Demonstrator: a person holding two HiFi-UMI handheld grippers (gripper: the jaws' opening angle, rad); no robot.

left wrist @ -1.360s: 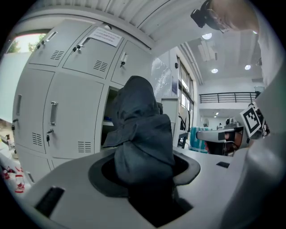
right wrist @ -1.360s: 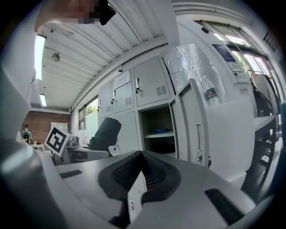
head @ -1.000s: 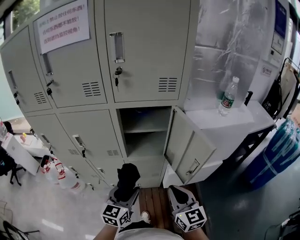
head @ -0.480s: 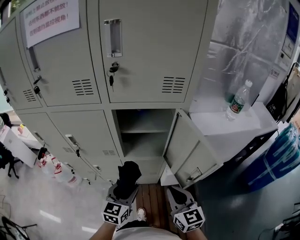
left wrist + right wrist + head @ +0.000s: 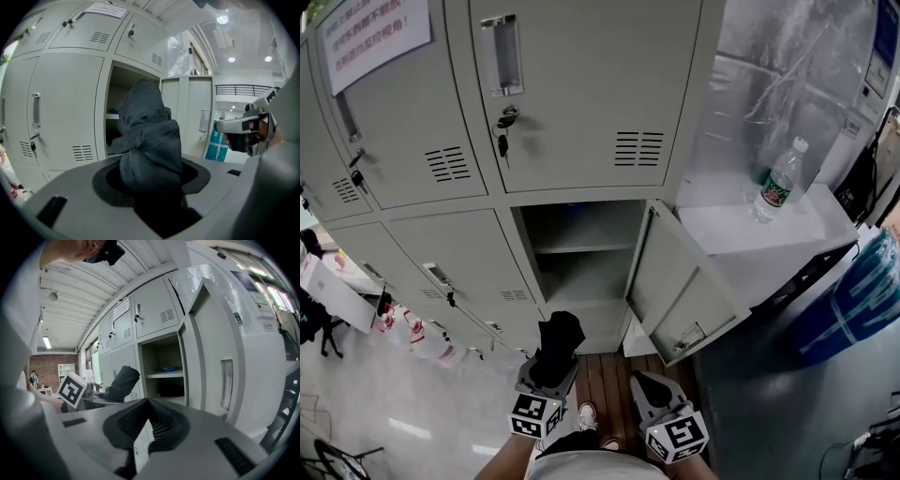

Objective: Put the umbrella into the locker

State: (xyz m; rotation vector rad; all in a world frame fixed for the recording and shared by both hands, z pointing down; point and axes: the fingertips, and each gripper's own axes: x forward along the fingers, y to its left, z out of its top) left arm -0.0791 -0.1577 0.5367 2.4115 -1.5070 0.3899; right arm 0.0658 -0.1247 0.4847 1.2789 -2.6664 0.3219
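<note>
Left fingers (image 5: 70, 190) clamped on dark umbrella (image 5: 150, 140), lower end hidden, right fingers (image 5: 197, 439) closed empty

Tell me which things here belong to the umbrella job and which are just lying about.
Job: umbrella, left tongs gripping it, open locker, its door.
Lying about: bottle, notice, keys.

We find the locker's open compartment (image 5: 577, 281) looks clear beneath its shelf (image 5: 581, 247); the swung-out door (image 5: 680, 295) walls the right side, shut lockers (image 5: 459, 272) the left.
</note>
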